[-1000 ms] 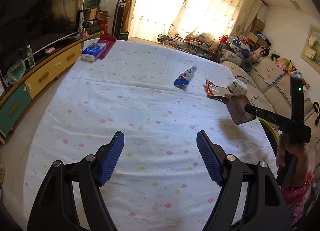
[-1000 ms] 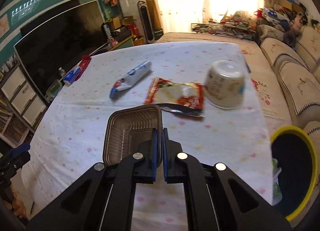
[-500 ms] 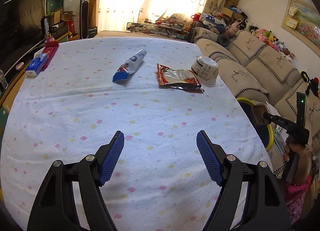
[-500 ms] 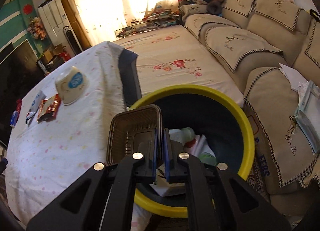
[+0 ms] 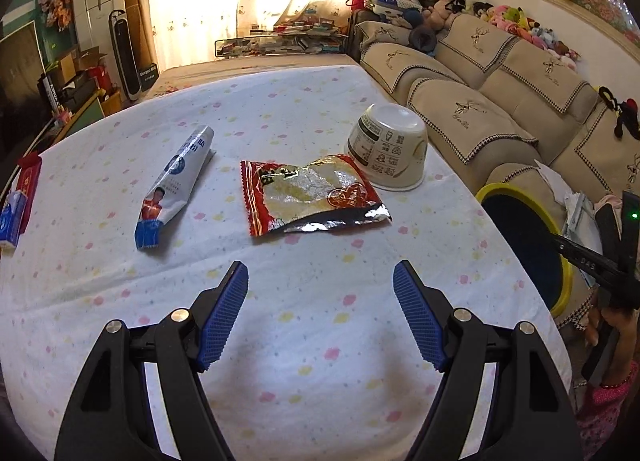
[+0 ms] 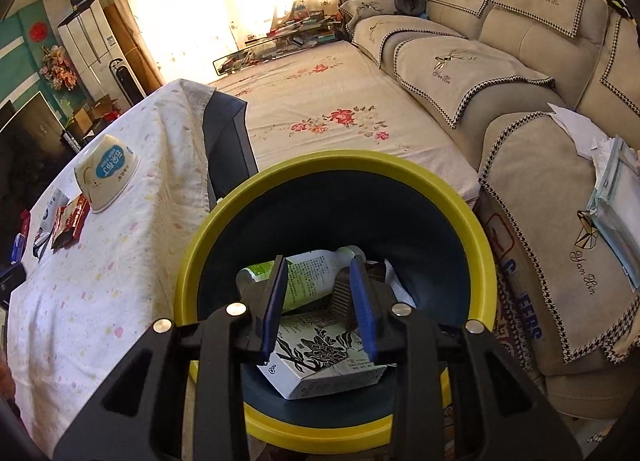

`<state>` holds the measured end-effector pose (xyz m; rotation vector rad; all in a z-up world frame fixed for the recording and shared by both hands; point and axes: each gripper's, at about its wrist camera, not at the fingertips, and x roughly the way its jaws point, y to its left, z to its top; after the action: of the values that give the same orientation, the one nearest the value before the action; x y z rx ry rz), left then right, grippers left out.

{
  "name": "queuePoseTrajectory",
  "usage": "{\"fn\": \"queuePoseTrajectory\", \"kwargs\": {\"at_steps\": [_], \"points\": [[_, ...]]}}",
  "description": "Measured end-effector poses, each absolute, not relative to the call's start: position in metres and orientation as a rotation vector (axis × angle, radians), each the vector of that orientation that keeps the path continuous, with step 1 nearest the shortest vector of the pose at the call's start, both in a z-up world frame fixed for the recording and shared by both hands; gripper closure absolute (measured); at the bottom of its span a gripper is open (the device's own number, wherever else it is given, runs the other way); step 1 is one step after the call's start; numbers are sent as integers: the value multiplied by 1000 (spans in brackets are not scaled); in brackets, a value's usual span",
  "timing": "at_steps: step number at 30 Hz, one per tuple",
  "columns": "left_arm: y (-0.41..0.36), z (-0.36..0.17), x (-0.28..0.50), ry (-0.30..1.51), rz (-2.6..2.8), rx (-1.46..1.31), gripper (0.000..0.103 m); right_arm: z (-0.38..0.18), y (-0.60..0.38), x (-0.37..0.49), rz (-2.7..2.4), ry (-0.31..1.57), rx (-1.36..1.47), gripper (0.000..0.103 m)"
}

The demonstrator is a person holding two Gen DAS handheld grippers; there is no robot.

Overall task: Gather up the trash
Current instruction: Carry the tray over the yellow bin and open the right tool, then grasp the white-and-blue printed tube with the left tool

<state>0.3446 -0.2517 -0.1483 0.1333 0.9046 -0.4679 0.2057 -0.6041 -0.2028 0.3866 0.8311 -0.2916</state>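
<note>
From here my right tongs (image 6: 318,303) cover part of the bottle (image 6: 310,275) and carton (image 6: 320,361) in the bin (image 6: 476,245). The brown tray (image 6: 340,295) shows only as a sliver. Bowl (image 5: 386,145) print is unreadable.

R jaws now apart, brown tray (image 6: 340,295) prob. inside yellow-rimmed bin (image 6: 476,245).

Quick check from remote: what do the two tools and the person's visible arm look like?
Both the left tool and right tool have black plastic frames, silver bolts and blue ribbed pads. The left view shows a lit green LED on the right tool's handle, plus a pink patterned sleeve.
</note>
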Motion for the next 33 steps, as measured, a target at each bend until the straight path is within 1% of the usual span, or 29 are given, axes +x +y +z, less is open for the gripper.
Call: {"fn": "queuePoseTrajectory", "kwargs": {"at_steps": [9, 10, 11, 13, 18, 22, 24, 26, 27, 28, 29, 33], "points": [[-225, -149, 439, 941, -357, 106, 29, -205, -598, 214, -254, 840, 391, 72], [-221, -150, 449, 944, -351, 117, 30, -205, -597, 215, -250, 840, 391, 72], [-216, -152, 460, 951, -343, 128, 35, -205, -596, 216, -247, 841, 393, 72], [-207, -160, 478, 982, -334, 144, 41, -204, -595, 218, -241, 843, 393, 72], [-199, -174, 499, 1025, -350, 174, 42, -203, -590, 223, -234, 846, 387, 72], [-195, -177, 507, 1015, -331, 203, 42, -203, -587, 225, -231, 853, 384, 72], [-194, -177, 508, 1007, -344, 218, 44, -204, -585, 226, -228, 860, 378, 72], [-194, -176, 507, 1005, -355, 224, 56, -204, -584, 226, -224, 865, 377, 72], [-195, -175, 505, 1007, -358, 223, 59, -204, -584, 226, -222, 864, 378, 72], [-195, -174, 504, 1010, -362, 220, 67, -203, -584, 225, -219, 863, 380, 72], [-196, -173, 500, 1011, -366, 219, 71, -203, -584, 224, -216, 860, 382, 72], [-196, -161, 482, 987, -380, 219, 73, -196, -582, 219, -206, 841, 381, 72]]}}
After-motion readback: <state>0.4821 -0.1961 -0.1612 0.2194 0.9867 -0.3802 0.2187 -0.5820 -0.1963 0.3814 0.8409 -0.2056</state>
